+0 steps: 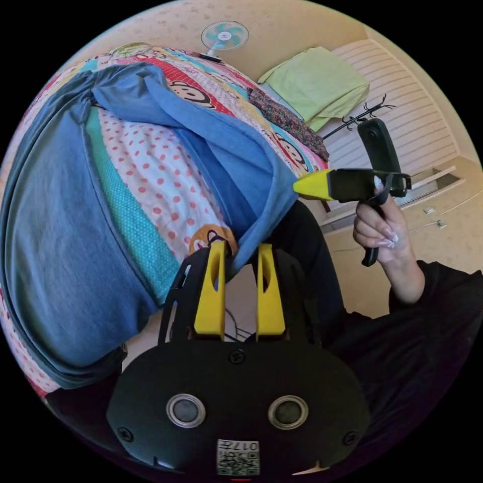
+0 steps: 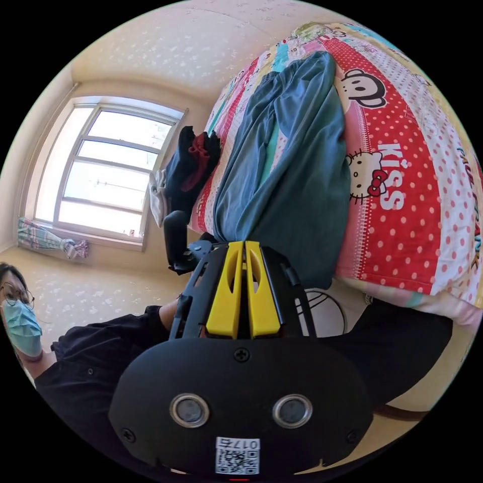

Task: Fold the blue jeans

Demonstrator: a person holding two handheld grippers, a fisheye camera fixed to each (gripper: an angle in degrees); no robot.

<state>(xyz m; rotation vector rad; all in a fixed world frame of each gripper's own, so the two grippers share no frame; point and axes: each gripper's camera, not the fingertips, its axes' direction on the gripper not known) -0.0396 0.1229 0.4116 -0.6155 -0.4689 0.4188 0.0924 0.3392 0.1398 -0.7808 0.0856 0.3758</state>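
The bed (image 1: 166,166), under its patterned quilt, lies beyond both grippers and carries most of the blue jeans (image 1: 55,251), spread long across it so the cloth has a flat place to be folded on; the near end of the jeans hangs off the bed edge toward the person, and it is this end that both grippers have taken, judging by how the fabric stretches taut between them as a raised band. The left gripper (image 1: 240,254) has its jaws a little apart with a fold of the denim edge running up between them, so it seems to pinch the cloth, though how firmly cannot be told; off to its right, the right gripper (image 1: 308,184), in a hand (image 1: 380,229), has its yellow tip pressed into the same hem. In the right gripper view, the right gripper (image 2: 243,247) shows its jaws nearly closed together, the jeans (image 2: 297,166) just ahead of the tips; likely the hem is about to be carried over the legs.
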